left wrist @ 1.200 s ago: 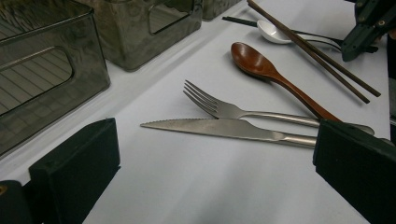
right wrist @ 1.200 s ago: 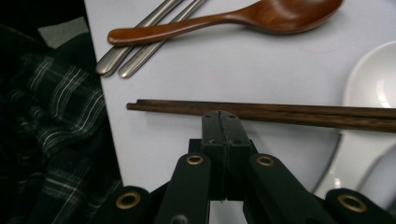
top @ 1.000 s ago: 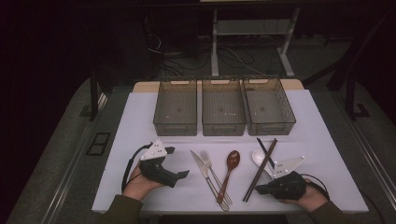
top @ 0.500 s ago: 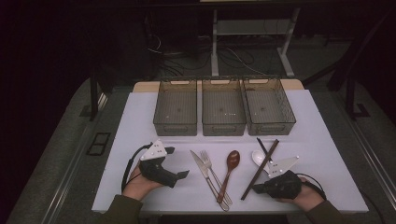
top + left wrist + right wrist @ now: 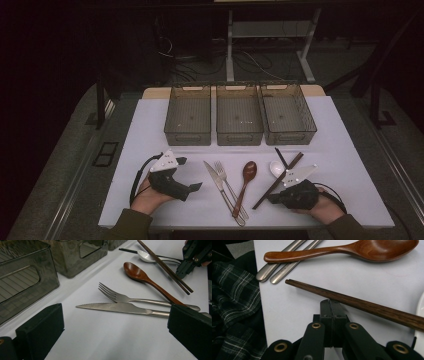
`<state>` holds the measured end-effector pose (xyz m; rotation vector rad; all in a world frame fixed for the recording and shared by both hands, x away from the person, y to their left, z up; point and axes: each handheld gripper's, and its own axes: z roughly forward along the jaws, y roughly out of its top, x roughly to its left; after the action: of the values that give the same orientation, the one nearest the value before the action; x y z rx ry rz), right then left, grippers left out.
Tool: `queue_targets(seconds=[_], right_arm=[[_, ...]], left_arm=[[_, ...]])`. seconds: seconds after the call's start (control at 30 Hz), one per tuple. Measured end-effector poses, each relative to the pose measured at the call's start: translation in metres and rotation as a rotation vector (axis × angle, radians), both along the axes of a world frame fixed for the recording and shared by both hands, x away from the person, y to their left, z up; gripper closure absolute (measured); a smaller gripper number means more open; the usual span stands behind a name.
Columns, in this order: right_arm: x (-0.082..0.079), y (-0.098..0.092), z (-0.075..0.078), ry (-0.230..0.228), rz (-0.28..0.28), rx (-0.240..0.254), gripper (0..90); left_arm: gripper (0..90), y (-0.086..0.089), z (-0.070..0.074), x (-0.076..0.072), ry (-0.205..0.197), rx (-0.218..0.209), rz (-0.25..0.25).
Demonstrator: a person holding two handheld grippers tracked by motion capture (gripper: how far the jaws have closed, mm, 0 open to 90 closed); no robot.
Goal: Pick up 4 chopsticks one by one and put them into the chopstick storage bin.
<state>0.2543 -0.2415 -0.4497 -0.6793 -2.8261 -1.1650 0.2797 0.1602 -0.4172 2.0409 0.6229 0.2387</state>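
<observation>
R gripper (image 5: 330,302) is clenched, pads pressed together w/ nothing between them; its tips sit right at the near side of the chopstick (image 5: 362,306), touching or just short of it, can't tell which. The stick lies across the tips, running from the butt at upper left to past the right edge in the right gripper view. L gripper (image 5: 112,335) is released, jaws wide, resting on the table w/ the knife (image 5: 120,308) and fork (image 5: 125,298) just ahead of it.

Judgement: the step in hand looks like picking up the chopstick, probably for one of the 3 bins (image 5: 239,120) well beyond both grippers. Shut jaws can't take it, so:

- Open R first, only a bit wider than the stick.
- Set one pad each side of the stick, across its length, not along it.
- Grab near the middle, not the butt end, else it'll swing and droop.
- Stick is thin, flat on the table: get the tips low, close slow so it doesn't roll or skid away.
- Mind the wood spoon (image 5: 352,251) beyond the stick and the white spoon (image 5: 276,168) close by on the R; don't nudge them.
- A 2nd darker stick (image 5: 281,157) crosses near the far end; lift straight up to avoid dragging it.
- Keep L parked.
</observation>
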Motion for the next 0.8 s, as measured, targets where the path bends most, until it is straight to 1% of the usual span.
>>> queue_targets(seconds=[0.3, 0.33, 0.47, 0.8], right_arm=[[0.006, 0.003, 0.0, -0.009, -0.017, -0.001, 89.0], [0.009, 0.004, 0.0, -0.012, -0.024, 0.0, 89.0], [0.013, 0.005, 0.0, -0.019, -0.031, 0.0, 89.0], [0.019, 0.01, -0.001, -0.026, -0.038, 0.003, 89.0]], left_arm=[[0.0, 0.0, 0.0, 0.0, -0.002, 0.003, -0.002], [0.0, -0.001, 0.0, 0.0, 0.0, -0.007, 0.004], [0.0, -0.001, 0.0, 0.0, -0.002, -0.003, 0.001], [0.0, -0.001, 0.0, 0.0, -0.003, -0.006, 0.0]])
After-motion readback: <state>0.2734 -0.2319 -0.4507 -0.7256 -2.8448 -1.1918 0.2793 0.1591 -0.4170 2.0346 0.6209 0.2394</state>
